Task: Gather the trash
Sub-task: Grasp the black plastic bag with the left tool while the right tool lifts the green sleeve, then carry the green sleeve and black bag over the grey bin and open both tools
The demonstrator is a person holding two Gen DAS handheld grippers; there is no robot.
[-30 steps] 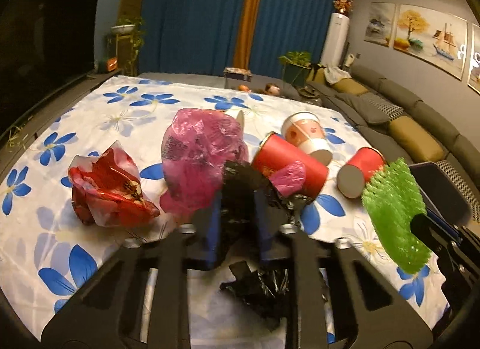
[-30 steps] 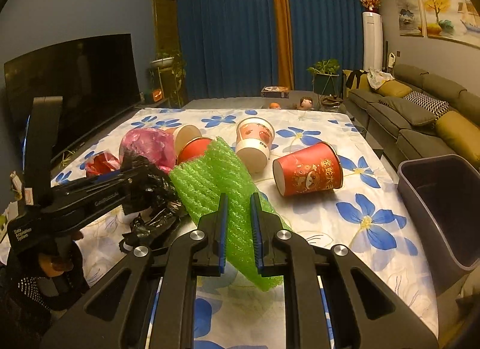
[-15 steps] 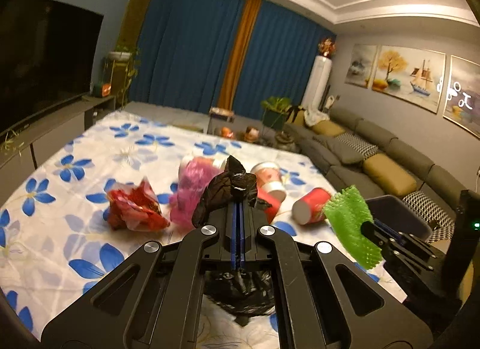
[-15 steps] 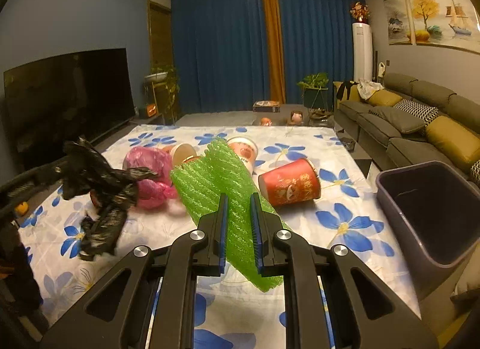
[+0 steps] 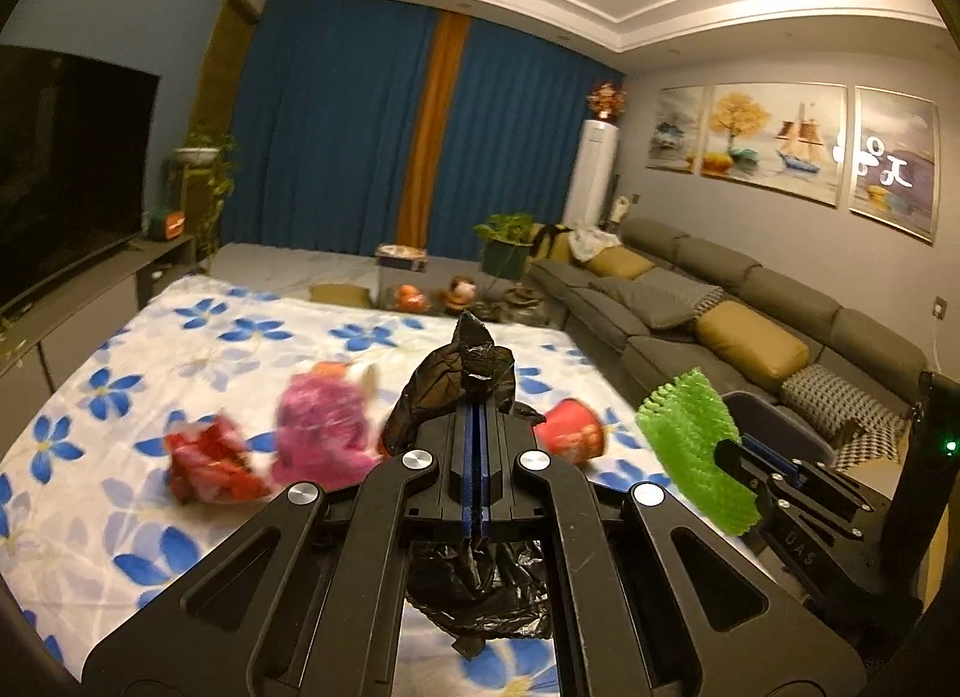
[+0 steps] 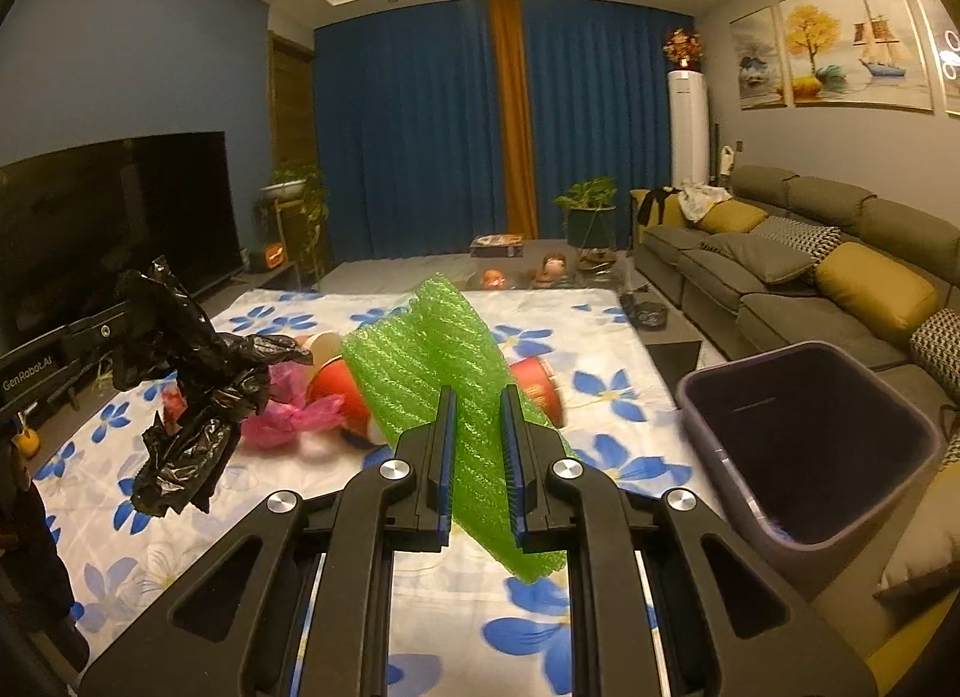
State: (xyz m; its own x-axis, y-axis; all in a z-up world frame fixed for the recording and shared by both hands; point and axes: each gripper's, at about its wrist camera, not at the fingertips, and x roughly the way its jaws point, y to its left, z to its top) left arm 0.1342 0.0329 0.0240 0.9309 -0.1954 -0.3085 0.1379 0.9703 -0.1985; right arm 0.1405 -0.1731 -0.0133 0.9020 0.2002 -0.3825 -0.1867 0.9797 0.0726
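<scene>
A dim living room with blue curtains, a dark television on the left and a long grey sofa (image 6: 828,277) on the right frames a low table under a white cloth (image 6: 600,325) printed with blue flowers. The left tool (image 5: 477,427) has its jaws pressed fully together on a black plastic bag (image 5: 456,379), thin, glossy and crumpled; it sticks up in a peak past the fingertips and hangs loose below, clear of the cloth. The right tool (image 6: 477,415) is clamped on a green foam net sleeve (image 6: 420,349), a ribbed, springy mesh that holds the jaws slightly apart and juts out at a slant above and below them. Both pieces are carried in the air, likely because they are on their way to the dark purple bin (image 6: 810,433), a smooth, open-topped tub standing at the right edge of the table, near the sofa and empty as far as can be seen. Still lying on the cloth are a pink plastic bag (image 5: 318,427), a red crinkled wrapper (image 5: 210,457), both blurred, and red paper cups (image 6: 534,385) tipped on their sides, stiff cylinders that would roll if nudged
</scene>
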